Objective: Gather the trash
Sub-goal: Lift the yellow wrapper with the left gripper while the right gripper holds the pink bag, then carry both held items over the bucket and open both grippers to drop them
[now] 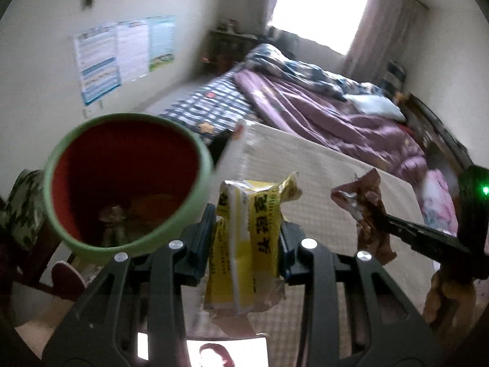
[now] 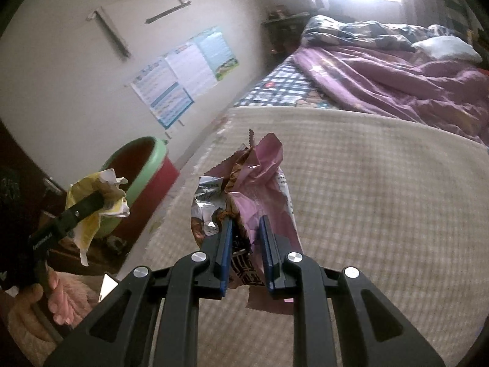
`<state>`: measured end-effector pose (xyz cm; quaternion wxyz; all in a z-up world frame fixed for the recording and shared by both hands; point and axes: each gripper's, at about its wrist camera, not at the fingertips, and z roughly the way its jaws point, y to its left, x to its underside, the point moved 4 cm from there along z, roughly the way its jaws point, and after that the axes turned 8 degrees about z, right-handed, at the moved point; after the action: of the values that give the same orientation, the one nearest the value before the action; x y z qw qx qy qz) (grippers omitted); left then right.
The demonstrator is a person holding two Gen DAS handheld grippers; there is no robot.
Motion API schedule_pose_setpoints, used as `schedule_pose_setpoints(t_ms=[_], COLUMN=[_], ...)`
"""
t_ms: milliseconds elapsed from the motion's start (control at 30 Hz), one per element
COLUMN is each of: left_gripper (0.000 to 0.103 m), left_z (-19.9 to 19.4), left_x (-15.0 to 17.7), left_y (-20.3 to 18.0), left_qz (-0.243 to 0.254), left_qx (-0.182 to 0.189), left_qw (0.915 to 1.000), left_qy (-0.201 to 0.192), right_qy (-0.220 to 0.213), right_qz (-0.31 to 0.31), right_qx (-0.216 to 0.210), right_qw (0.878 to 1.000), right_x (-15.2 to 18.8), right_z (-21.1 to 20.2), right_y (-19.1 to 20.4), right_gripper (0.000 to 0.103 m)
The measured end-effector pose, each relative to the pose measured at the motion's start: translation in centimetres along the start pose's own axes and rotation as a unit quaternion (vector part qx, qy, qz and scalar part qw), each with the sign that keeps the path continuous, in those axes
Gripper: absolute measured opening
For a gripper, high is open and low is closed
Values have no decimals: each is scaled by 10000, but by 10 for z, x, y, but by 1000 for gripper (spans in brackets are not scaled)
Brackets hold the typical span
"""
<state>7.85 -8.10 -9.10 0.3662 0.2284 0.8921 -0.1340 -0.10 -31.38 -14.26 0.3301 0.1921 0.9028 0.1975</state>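
Observation:
My left gripper (image 1: 246, 223) is shut on a crumpled yellow snack wrapper (image 1: 244, 244) and holds it in the air just right of the red bin with a green rim (image 1: 122, 183); some trash lies at the bin's bottom. My right gripper (image 2: 246, 223) is shut on a crumpled pink and brown wrapper (image 2: 259, 189) above the beige checked blanket (image 2: 366, 198). The right gripper and its wrapper (image 1: 371, 214) show at the right of the left wrist view. The left gripper with the yellow wrapper (image 2: 91, 205) shows beside the bin (image 2: 143, 177) in the right wrist view.
The bed beyond carries a purple duvet (image 1: 321, 113) and a checked sheet (image 1: 211, 104). Posters (image 1: 122, 52) hang on the white wall to the left. A bright window (image 1: 321, 9) is at the far end. The bin stands at the bed's left edge.

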Motion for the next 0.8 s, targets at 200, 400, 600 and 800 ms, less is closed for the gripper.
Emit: schedule_pose_setpoints(t_ms=[200,400,600,800], left_gripper=[35,35,35,35], left_z=[-16,-26,-30,-34], left_x=[4,11,15,15], left_y=[31,58,78,91], left_qz=[-220,-442,-617,-709], left_qx=[-404,-673,-845,-977], left_qw=[9989,9967,9944,9925], left_qy=[-93,-129,-158,-198], right_qy=[105,194,225,229], right_qz=[-228,-446,-642,-825], right_qx=[-222,-383,-521,-665], right_qw=[9994,9981,9963,9941], right_x=[2,2,0,-7], right_z=[12,24,34,45], right_y=[29,58,83,105], right_gripper=[17,17,17,17])
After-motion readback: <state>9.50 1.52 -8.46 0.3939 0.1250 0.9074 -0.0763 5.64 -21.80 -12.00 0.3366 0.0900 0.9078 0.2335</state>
